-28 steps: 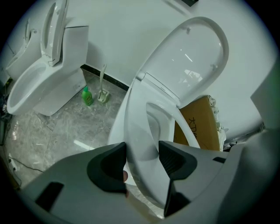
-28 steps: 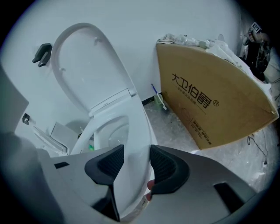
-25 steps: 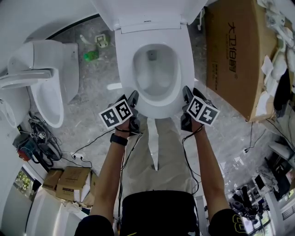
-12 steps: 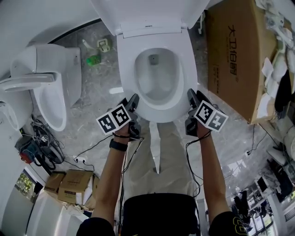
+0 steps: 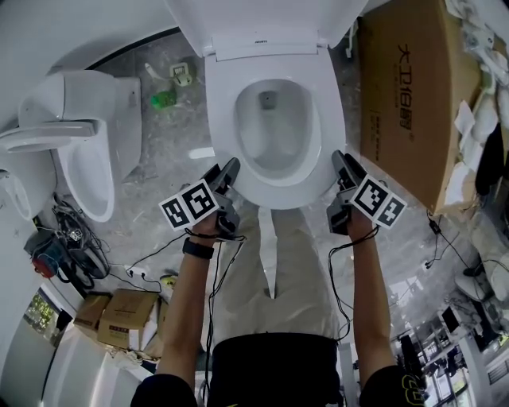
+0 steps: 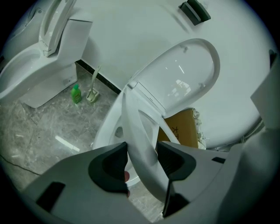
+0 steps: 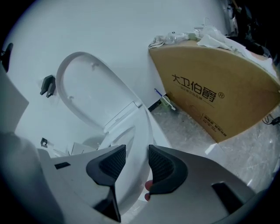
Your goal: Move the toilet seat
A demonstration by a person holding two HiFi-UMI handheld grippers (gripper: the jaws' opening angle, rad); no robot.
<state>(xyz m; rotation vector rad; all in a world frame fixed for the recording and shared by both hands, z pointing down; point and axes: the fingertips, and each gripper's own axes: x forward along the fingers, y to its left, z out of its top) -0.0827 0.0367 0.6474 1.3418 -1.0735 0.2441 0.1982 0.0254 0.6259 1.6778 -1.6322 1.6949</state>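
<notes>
**Both hand-held grippers pinch the toilet seat's front rim, one on each side.**

On the left, a second white toilet and a small green bottle sit on the grey marbled floor. Next, the left hand-held gripper clamps ribbed dark pads on the toilet seat, a smooth, glossy white oval ring over the bowl, with the lid upright behind it. The right hand-held gripper, its jaws just closing in, bites the opposite side of the rim. Far right stands a brown cardboard box. This looks like the start of the raise. Next, the pair must swing the seat up evenly about its rear hinge, gripping the slick plastic firmly.
</notes>
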